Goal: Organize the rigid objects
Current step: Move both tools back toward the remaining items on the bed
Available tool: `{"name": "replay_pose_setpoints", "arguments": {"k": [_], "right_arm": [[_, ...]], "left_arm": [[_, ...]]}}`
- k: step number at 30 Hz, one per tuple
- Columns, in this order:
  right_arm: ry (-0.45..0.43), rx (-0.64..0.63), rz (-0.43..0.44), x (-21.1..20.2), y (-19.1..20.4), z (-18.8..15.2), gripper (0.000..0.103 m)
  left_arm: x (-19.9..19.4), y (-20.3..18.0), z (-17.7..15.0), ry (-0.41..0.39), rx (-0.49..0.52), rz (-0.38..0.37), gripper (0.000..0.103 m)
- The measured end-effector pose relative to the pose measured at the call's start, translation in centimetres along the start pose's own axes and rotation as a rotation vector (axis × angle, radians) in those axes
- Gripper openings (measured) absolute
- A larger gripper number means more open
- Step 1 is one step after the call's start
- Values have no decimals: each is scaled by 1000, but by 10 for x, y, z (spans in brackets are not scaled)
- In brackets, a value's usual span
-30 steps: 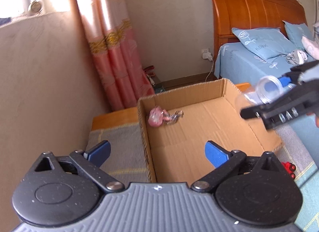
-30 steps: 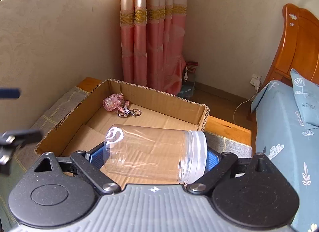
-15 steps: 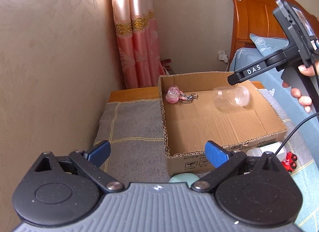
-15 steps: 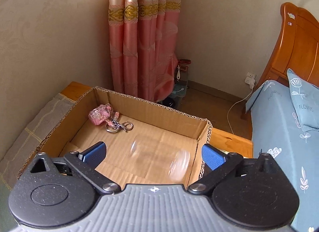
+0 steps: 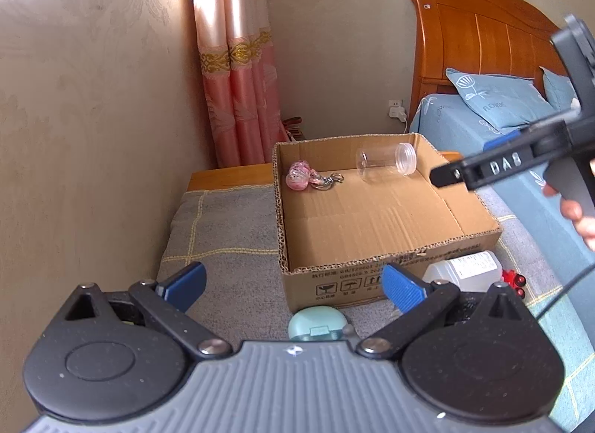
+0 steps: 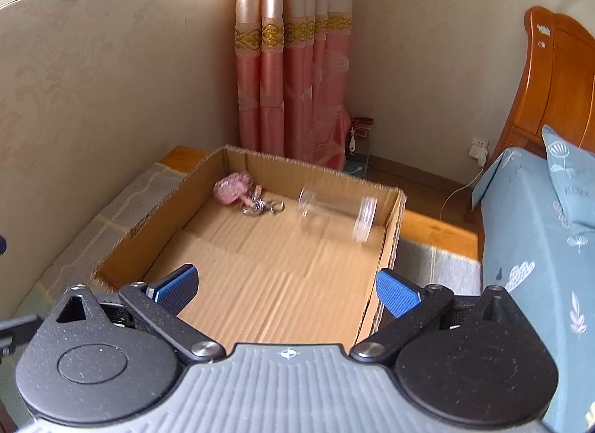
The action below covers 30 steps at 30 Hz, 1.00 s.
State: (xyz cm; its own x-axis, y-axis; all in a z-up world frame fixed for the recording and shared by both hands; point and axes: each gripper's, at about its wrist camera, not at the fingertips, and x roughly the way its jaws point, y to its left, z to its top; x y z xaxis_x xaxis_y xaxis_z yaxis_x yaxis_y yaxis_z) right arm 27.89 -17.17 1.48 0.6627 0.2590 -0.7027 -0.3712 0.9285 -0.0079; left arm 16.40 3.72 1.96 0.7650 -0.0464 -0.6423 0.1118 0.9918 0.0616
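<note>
An open cardboard box (image 5: 390, 276) (image 6: 390, 209) sits on a grey checked blanket. Inside it a clear plastic jar (image 5: 385, 161) (image 6: 336, 209) lies on its side at the far right corner, and a pink keychain (image 5: 299, 177) (image 6: 232, 187) lies at the far left. My left gripper (image 5: 293, 282) is open and empty, in front of the box above a mint-green case (image 5: 318, 325). My right gripper (image 6: 284, 288) is open and empty over the box's near edge; it also shows in the left wrist view (image 5: 494, 169), to the right of the box.
A white plastic bottle (image 5: 463, 271) and a small red toy (image 5: 515, 280) lie in front of the box at the right. A wall runs along the left. A bed with blue bedding (image 6: 535, 247) and a wooden headboard (image 5: 479, 42) is at the right. Pink curtains (image 6: 293, 61) hang behind.
My right gripper opened and let go of the clear jar, which now lies in the box's far right corner. Both grippers have pulled back from the box.
</note>
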Motion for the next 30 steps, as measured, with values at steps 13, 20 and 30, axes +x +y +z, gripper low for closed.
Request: {"name": "replay_pose_setpoints", "arguments": {"k": [13, 20, 30], "right_arm": [[-4, 72, -34, -16, -22, -107, 103], [44, 90, -78, -7, -46, -151, 103], [85, 68, -125, -5, -40, -187, 103]], "left_arm": [[-7, -16, -33, 20, 60, -74, 101], [-9, -23, -55, 62, 85, -120, 101], [-3, -31, -67, 82, 74, -165, 101]]}}
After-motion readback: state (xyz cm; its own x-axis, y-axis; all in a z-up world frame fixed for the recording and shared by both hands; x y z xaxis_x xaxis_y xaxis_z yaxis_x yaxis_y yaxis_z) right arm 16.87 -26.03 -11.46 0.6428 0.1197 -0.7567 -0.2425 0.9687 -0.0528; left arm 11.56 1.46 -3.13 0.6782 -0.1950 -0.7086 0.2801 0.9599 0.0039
